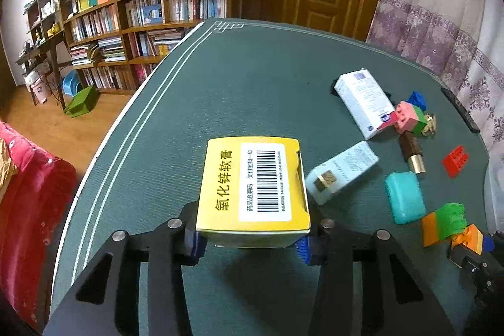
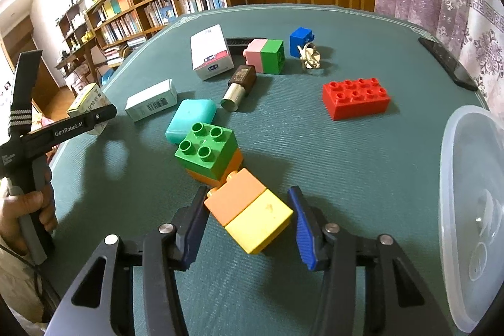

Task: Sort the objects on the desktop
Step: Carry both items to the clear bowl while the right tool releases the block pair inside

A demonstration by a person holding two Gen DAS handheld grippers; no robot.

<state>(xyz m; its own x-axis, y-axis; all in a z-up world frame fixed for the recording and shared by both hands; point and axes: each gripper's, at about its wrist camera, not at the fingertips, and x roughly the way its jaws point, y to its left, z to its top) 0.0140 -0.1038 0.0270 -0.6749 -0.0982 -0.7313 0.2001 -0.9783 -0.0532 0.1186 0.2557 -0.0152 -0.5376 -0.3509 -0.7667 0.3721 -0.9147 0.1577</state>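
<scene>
While both grippers close on their picks, sorting is under way

left gripper point(image 1: 250, 244) clamps the yellow box point(image 1: 252, 188) by its near end, raised off the green mat point(image 1: 236, 90); right gripper point(image 2: 249, 225) stands part open around the orange-yellow brick point(image 2: 249, 210), left pad touching, right pad seemingly clear, likely bound for the plastic tub point(image 2: 472, 178) alongside

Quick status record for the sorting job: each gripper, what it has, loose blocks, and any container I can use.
left gripper: shut on the yellow medicine box
right gripper: jaws around the orange-and-yellow block; left pad touching, small gap at right pad
loose blocks: red block, green-on-orange block, pink-and-green block, blue block
other items: teal case, lipstick tube, two white cartons
container: clear plastic tub, at right table edge
surface: green mat
</scene>
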